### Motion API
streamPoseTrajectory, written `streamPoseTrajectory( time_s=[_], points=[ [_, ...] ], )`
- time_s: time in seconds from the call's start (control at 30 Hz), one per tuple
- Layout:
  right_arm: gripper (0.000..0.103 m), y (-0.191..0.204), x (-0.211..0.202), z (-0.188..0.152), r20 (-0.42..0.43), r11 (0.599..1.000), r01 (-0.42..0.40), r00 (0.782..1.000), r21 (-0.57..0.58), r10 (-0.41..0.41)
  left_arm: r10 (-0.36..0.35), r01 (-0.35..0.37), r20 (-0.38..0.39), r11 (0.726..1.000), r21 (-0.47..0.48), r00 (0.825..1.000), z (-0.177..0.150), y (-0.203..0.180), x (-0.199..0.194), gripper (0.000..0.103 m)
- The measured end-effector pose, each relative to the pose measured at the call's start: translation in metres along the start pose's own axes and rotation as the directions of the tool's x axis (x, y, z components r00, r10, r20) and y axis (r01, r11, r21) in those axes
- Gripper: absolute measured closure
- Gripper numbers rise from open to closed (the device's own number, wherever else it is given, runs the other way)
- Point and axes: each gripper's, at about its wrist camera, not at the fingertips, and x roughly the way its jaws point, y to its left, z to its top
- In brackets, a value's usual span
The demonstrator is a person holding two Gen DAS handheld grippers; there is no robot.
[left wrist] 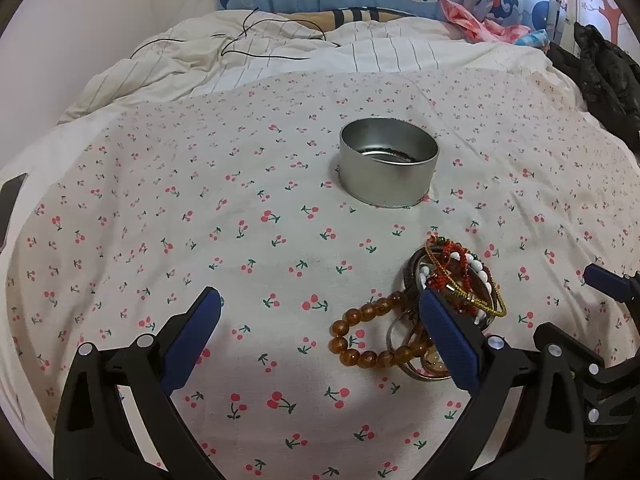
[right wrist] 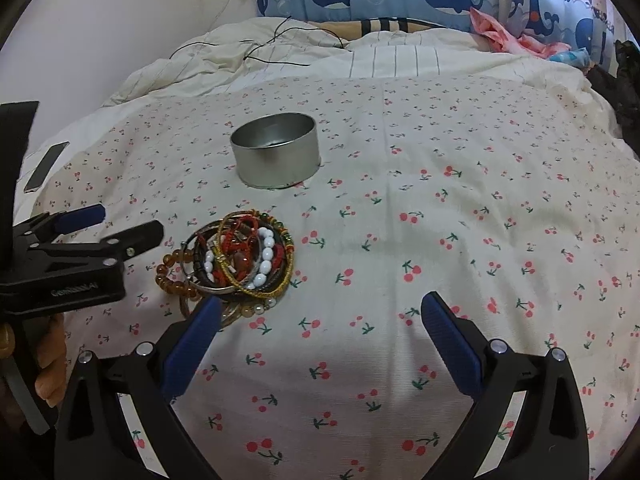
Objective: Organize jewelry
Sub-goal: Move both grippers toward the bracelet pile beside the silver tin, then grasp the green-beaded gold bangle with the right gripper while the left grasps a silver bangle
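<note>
A pile of bracelets (left wrist: 452, 280) (right wrist: 244, 260) lies on the cherry-print sheet: red cords, white beads, gold and dark bangles. An amber bead bracelet (left wrist: 360, 336) (right wrist: 176, 276) sticks out at its left side. Beyond the pile stands a round metal tin (left wrist: 388, 160) (right wrist: 276, 152), open at the top. My left gripper (left wrist: 320, 300) is open with bare sheet between its fingers, and its right finger (left wrist: 444, 332) overlaps the pile. My right gripper (right wrist: 320, 308) is open too, to the right of the pile, its left finger (right wrist: 196, 336) at the pile's near edge.
A crumpled white duvet (left wrist: 280, 52) with a thin black cable (left wrist: 260, 40) lies behind the sheet, with whale-print pillows at the headboard. Dark clothing (left wrist: 600, 72) sits at the far right. A phone (right wrist: 46, 166) rests near the left edge. A hand (right wrist: 50, 364) holds the left gripper's handle.
</note>
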Motion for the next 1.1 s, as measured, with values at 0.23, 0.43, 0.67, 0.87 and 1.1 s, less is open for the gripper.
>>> streamPoseTrajectory(
  time_s=[0.23, 0.43, 0.67, 0.87, 1.1],
  points=[
    [0.007, 0.001, -0.001, 0.001, 0.007, 1.0, 0.003, 1.0, -0.008, -0.003, 0.01, -0.01, -0.011, 1.0, 0.003, 1.0, 0.0, 0.003, 0.003, 0.008],
    [0.008, 0.008, -0.003, 0.001, 0.025, 0.997, -0.03, 0.999, -0.066, 0.031, 0.007, -0.014, -0.049, 0.989, -0.15, 0.999, 0.006, 0.049, 0.009, 0.008],
    [0.025, 0.029, 0.006, 0.003, -0.013, 0.983, -0.072, 0.997, -0.17, 0.07, -0.061, 0.036, -0.089, 0.967, -0.254, 0.994, 0.003, 0.07, 0.018, 0.008],
    [0.035, 0.024, 0.019, 0.02, -0.041, 0.983, -0.098, 0.995, -0.158, 0.093, -0.103, 0.082, -0.106, 0.978, -0.193, 0.989, 0.003, 0.054, 0.022, 0.008],
    [0.057, 0.048, 0.039, 0.032, -0.082, 0.95, -0.14, 0.989, -0.28, 0.122, -0.118, 0.088, -0.109, 0.964, -0.249, 0.987, 0.002, 0.065, 0.024, 0.008]
  ],
)
